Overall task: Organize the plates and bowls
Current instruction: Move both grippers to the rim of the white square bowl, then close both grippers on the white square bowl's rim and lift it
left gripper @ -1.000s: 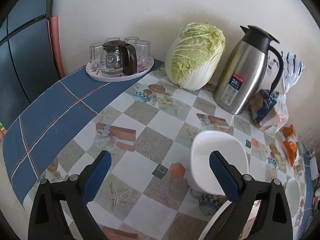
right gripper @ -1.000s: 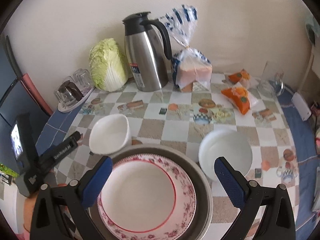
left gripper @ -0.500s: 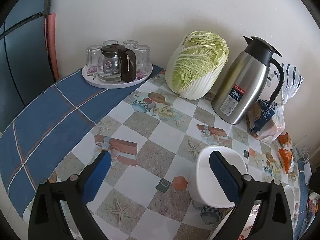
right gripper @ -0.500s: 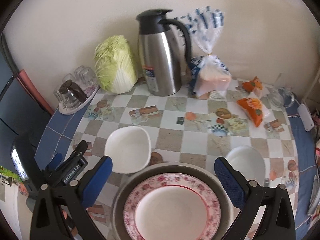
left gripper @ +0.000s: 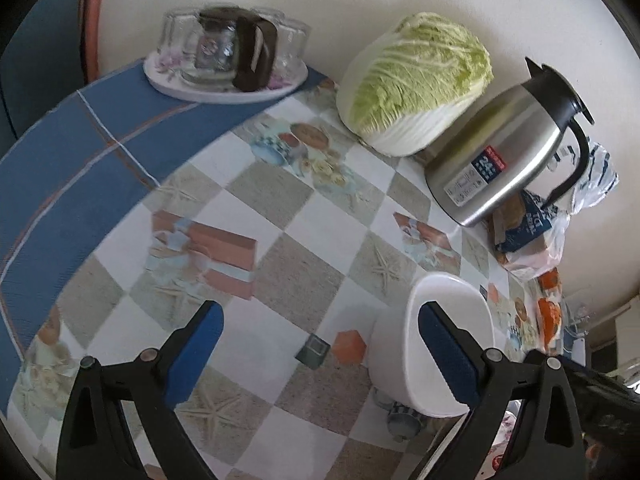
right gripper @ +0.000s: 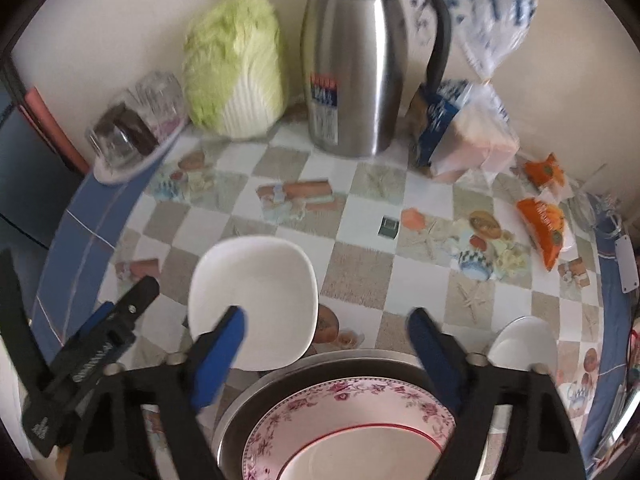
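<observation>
The left gripper (left gripper: 320, 332) hangs over the tabletop (left gripper: 288, 276), jaws wide and empty, just left of the square bowl (right gripper: 252, 300). The right gripper (right gripper: 326, 334), jaws closing on nothing, hovers above the floral plate (right gripper: 352, 424), seemingly resting in a metal basin (right gripper: 256, 400).

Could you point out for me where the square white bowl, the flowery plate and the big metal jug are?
Square white bowl (right gripper: 256, 300): right wrist view, on its inner floor.
Flowery plate (right gripper: 360, 404): right wrist view, on its patterned rim.
Metal jug (right gripper: 352, 80): right wrist view, on its steel body.
</observation>
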Tool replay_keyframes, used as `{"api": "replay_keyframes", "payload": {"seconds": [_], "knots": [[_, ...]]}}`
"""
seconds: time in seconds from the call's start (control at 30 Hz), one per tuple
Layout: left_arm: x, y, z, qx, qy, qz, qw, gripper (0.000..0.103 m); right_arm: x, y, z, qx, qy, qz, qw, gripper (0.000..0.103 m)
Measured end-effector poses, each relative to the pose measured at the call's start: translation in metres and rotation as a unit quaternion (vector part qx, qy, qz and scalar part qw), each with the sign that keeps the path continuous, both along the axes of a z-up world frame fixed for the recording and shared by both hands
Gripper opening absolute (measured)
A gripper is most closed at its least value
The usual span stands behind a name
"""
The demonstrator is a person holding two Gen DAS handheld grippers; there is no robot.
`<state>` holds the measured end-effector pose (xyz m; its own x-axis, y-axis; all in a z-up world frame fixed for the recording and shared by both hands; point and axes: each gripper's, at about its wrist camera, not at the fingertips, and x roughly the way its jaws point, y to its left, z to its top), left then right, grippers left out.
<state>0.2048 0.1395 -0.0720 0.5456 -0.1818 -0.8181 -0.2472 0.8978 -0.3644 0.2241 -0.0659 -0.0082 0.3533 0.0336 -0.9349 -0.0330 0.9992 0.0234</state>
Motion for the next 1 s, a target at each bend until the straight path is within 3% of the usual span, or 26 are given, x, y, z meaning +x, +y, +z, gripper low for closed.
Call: {"api": "replay_keyframes", "payload": {"seconds": [0.1,0.27,0.47,0.6,0.7,0.8,1.0], "knots": [[0.005,-0.007,-0.007,-0.013,0.01,-0.015,0.9998,0.079,0.004,0.004,-0.014,0.001,0.022,0.007,1.0,0.063],[0.011,-0.024,-0.018,-0.017,0.025,-0.043,0.9986,0.075,0.01,0.007,-0.031,-0.004,0.048,0.005,0.999,0.048],[0.015,-0.041,-0.027,-0.015,0.035,-0.07,0.9968,0.057,0.014,0.009,-0.042,-0.001,0.06,0.007,0.998,0.032],[0.018,-0.05,-0.031,-0.006,0.039,-0.084,0.9957,0.029,0.016,0.01,-0.047,0.002,0.068,0.007,0.998,0.018],[0.018,-0.055,-0.03,-0.013,0.033,-0.093,0.995,0.015,0.017,0.011,-0.051,0.001,0.074,0.006,0.997,0.01],[0.016,-0.06,-0.026,0.017,0.028,-0.097,0.9947,0.013,0.016,0.011,-0.051,0.003,0.073,0.008,0.997,0.01],[0.009,-0.054,-0.006,0.039,0.005,-0.096,0.9946,0.013,0.011,0.014,-0.04,0.014,0.054,0.019,0.998,0.01]]}}
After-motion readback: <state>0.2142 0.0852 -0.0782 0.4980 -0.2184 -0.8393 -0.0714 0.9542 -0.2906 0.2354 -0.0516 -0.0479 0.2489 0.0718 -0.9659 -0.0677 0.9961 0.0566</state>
